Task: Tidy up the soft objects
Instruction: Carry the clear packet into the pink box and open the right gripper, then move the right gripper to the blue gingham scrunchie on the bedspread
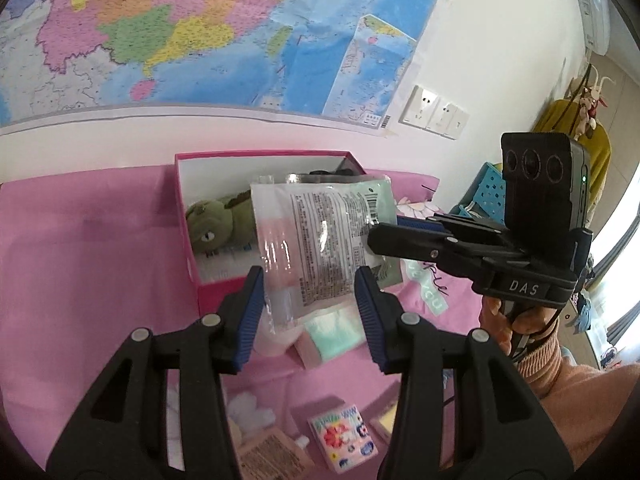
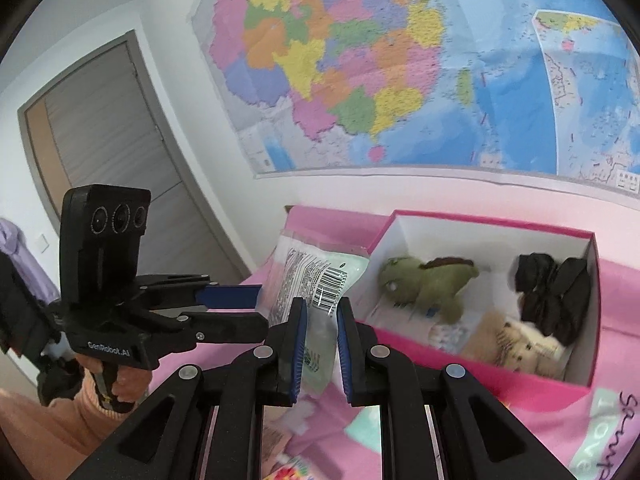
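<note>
Left gripper [image 1: 310, 292]: my blue pads sit against both side edges of the clear plastic packet [image 1: 320, 236], clamped on it across its width at the centre of the left wrist view. The packet's printed back and barcode face the camera; a pink and a pale green soft pad show through the film.

Right gripper [image 2: 322, 320]: jaws nearly together, pinching the same packet [image 2: 316, 280] at its barcode end, low centre of the right wrist view. In the left wrist view that gripper [image 1: 380, 236] comes in from the right, held by a hand [image 1: 508, 320] in a peach sleeve [image 1: 580, 392]. So both claws grip one packet, held off the bed.

Behind the packet, the pink box [image 2: 480, 364] sits open on the pink bedsheet [image 1: 88, 264]. Inside it, in the right wrist view: a green plush toy [image 2: 432, 280] at the left end, a black soft item [image 2: 552, 292] at the far right, a tan plush bear [image 2: 520, 344] in front of that.

Below the packet in the left wrist view, loose on the sheet: a pink-and-green pad [image 1: 332, 336], a small colourful packet [image 1: 344, 436], a brown labelled packet [image 1: 272, 456].

Wall behind: large map [image 1: 192, 28], outlets [image 1: 434, 114] at its right. Blue basket [image 1: 492, 192] at right edge.
</note>
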